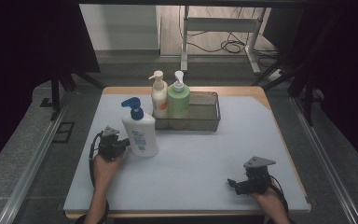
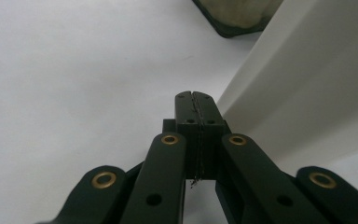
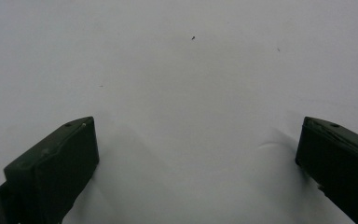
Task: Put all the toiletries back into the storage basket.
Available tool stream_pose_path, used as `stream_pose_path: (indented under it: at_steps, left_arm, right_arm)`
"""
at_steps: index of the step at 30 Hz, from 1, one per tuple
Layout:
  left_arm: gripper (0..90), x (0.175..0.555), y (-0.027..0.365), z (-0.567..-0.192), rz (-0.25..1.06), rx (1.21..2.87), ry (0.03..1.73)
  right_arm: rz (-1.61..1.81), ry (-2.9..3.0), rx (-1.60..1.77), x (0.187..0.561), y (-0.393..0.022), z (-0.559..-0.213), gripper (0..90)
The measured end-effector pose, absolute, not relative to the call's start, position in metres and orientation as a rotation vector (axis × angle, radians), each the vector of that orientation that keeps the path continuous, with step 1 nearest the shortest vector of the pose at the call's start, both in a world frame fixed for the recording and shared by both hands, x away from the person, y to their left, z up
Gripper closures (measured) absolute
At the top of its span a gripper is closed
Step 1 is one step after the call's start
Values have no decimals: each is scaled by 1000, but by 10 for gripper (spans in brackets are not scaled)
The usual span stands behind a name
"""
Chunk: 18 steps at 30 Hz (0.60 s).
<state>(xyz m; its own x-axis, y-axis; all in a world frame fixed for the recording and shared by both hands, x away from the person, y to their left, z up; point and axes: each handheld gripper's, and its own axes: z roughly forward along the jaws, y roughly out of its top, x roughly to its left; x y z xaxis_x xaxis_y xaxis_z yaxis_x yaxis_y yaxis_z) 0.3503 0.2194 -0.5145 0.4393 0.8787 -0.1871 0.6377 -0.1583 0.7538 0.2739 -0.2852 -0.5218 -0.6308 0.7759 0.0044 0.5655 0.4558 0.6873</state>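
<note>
A white pump bottle [image 1: 140,133] with a blue pump head stands upright on the left of the pale mat [image 1: 191,163]. My left gripper [image 1: 125,142] lies beside its left side, at or very near the bottle's wall. In the left gripper view its jaws [image 2: 195,100] are pressed together with nothing between them, and the bottle's white side [image 2: 303,93] rises just to their right. My right gripper [image 1: 235,184] rests low near the front right of the mat. The right gripper [image 3: 196,154] has its jaws spread wide over bare mat, empty.
A wire basket [image 1: 209,122] stands at the back centre, holding a white-and-orange pump bottle [image 1: 159,95] and a green pump bottle [image 1: 178,100] at its left end. Its corner [image 2: 237,21] shows ahead of the left gripper. Dark curtains and metal rails flank the table.
</note>
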Motion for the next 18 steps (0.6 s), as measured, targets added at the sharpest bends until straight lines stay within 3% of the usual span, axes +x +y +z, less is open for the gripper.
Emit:
stream_pose_path:
  at_steps: [18]
  left_arm:
    - [893,340,196,-513,334,1976,1170]
  right_arm:
    - [960,2400,1144,274,-285,-522,0]
